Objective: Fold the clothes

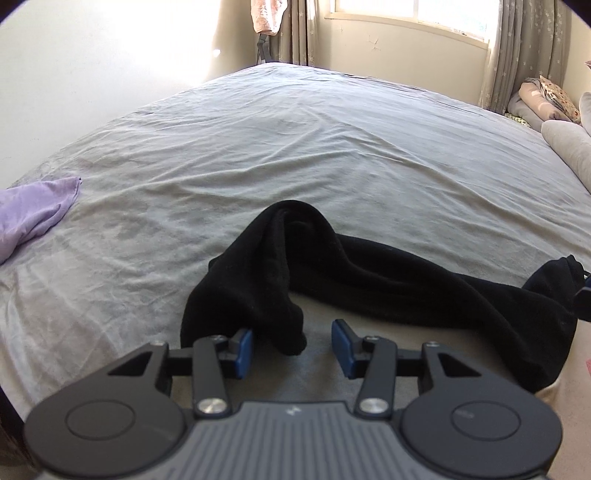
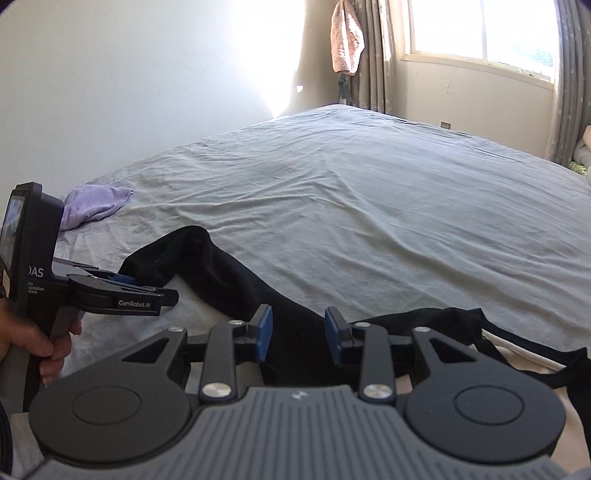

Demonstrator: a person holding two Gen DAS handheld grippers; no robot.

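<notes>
A black garment (image 1: 369,280) lies crumpled in a long band across the near edge of the grey bed sheet (image 1: 295,147). My left gripper (image 1: 291,350) is open, and a hanging fold of the black cloth sits between its blue pads (image 1: 243,350), close to the left one. My right gripper (image 2: 299,334) is also open, low over the black garment (image 2: 280,306), with cloth showing in the gap between its pads. In the right wrist view the left gripper (image 2: 127,277) appears at the left, held by a hand (image 2: 44,343), at the garment's raised end.
A crumpled purple cloth (image 1: 33,210) lies on the bed's left side (image 2: 96,205). Pillows and bedding (image 1: 565,144) are piled at the right edge. A pink cloth (image 2: 347,40) hangs by the curtains beneath a bright window (image 2: 480,29). Wide grey sheet stretches beyond the garment.
</notes>
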